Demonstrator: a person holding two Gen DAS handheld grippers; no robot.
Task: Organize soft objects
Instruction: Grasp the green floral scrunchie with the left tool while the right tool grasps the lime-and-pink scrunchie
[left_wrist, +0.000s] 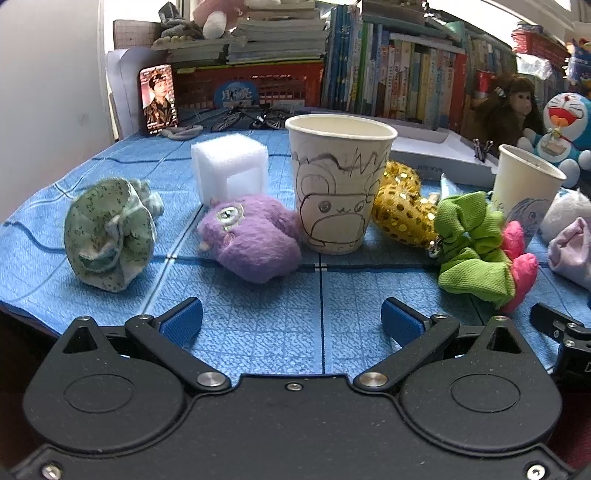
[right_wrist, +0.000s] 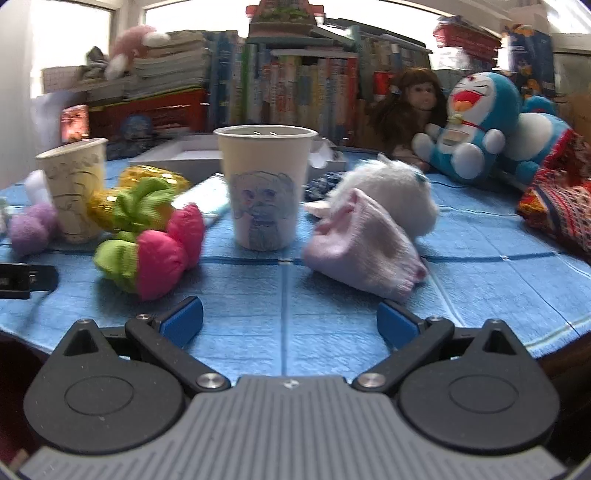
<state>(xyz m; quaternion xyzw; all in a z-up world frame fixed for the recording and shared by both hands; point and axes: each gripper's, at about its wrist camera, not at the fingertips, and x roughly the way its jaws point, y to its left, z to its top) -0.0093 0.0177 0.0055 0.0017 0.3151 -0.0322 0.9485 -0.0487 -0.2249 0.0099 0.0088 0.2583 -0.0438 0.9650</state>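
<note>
In the left wrist view my left gripper (left_wrist: 291, 325) is open and empty above the blue mat. Ahead lie a green floral cloth bundle (left_wrist: 109, 234), a purple plush (left_wrist: 255, 238), a white foam block (left_wrist: 229, 166), a drawn-on paper cup (left_wrist: 338, 184), a gold sequin piece (left_wrist: 402, 205) and a green-and-pink scrunchie (left_wrist: 480, 251). In the right wrist view my right gripper (right_wrist: 290, 325) is open and empty. Ahead stand a second drawn-on paper cup (right_wrist: 264, 188), the scrunchie (right_wrist: 147, 236), a pale pink sock (right_wrist: 365, 247) and a white plush (right_wrist: 391, 192).
Books (left_wrist: 399, 70), a red crate (left_wrist: 255, 86) and a photo card (left_wrist: 158, 99) line the back. A monkey doll (right_wrist: 406, 107), a Doraemon plush (right_wrist: 476, 125) and a knitted cloth (right_wrist: 557, 206) sit at the right. A white box (left_wrist: 436, 151) lies behind the cups.
</note>
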